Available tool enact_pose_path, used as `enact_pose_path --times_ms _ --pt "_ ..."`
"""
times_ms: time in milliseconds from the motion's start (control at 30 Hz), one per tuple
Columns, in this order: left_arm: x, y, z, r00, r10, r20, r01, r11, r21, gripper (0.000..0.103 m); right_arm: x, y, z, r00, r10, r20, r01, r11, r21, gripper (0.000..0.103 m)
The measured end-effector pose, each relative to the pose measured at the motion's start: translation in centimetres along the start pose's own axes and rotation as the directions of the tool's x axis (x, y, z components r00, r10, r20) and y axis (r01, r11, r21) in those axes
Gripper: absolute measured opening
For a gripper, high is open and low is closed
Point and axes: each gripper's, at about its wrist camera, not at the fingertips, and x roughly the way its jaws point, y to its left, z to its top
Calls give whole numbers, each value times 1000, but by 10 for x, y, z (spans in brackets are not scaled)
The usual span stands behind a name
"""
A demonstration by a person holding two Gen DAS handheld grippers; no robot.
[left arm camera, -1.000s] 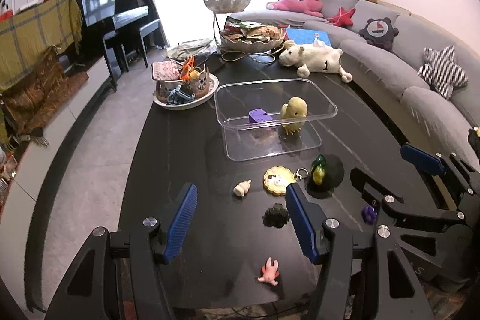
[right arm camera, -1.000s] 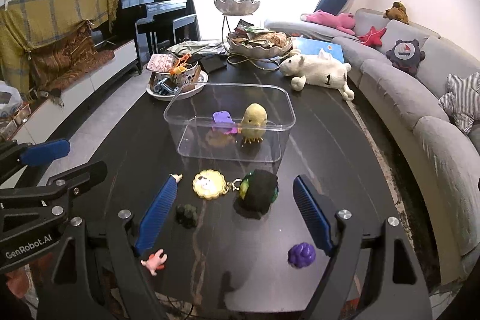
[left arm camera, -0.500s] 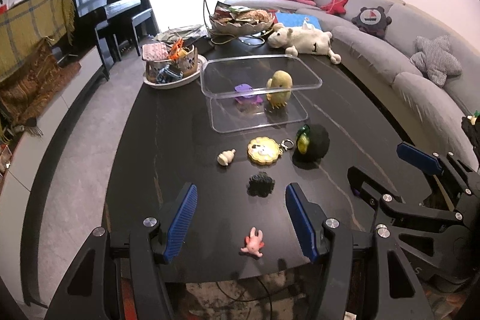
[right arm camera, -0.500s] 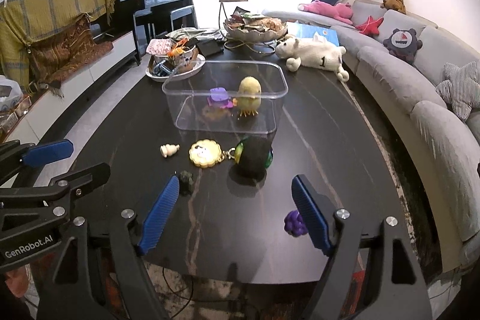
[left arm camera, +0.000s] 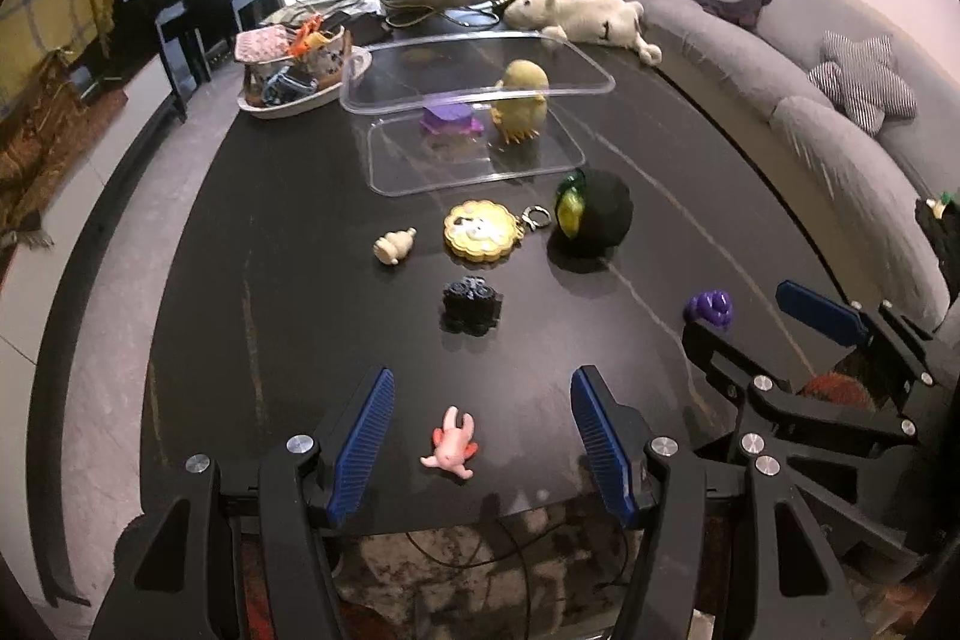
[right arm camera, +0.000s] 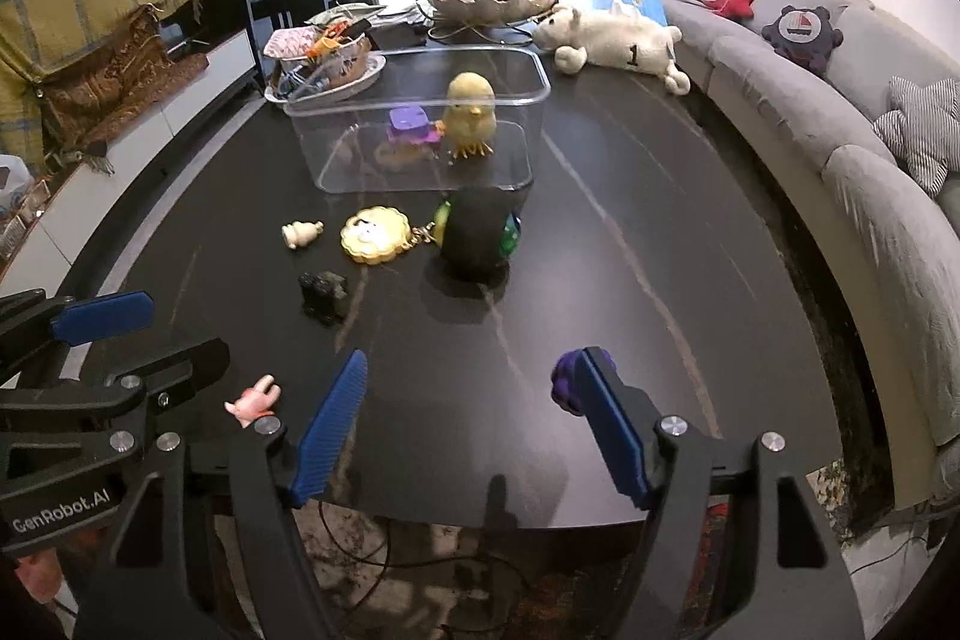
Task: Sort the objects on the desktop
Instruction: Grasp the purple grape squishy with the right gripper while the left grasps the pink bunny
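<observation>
Left gripper [left arm camera: 480, 436]: jaws parted, empty, straddling one pink axolotl figure [left arm camera: 451, 444], long axis toward the clear container [left arm camera: 480, 97].
Right gripper [right arm camera: 474, 427]: jaws closing, empty; one purple figure [right arm camera: 567, 381] beside right finger.
Container: one yellow chick [left arm camera: 521, 100], one purple toy [left arm camera: 447, 119].

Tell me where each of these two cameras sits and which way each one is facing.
Left wrist: rides the left gripper, looking forward and down the dark table at the pink figure between its open jaws; the right gripper shows at its right edge.
Right wrist: rides the right gripper, jaws closing on nothing, purple toy beside one finger; the left gripper shows at its left edge.
Shared: clear bin holding the yellow chick, gold keychain, sofa.
</observation>
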Motion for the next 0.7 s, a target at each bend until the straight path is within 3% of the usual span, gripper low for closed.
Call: enact_pose_path --times_ms 400,700 --pt "22 -24 -7 999 -6 -46 8 999 39 58 10 -24 -12 1000 11 -29 -10 1000 22 67" --pt "43 -2 -11 996 9 -94 -12 999 -32 58 29 -25 -17 998 -5 -60 5 1000 -4 67"
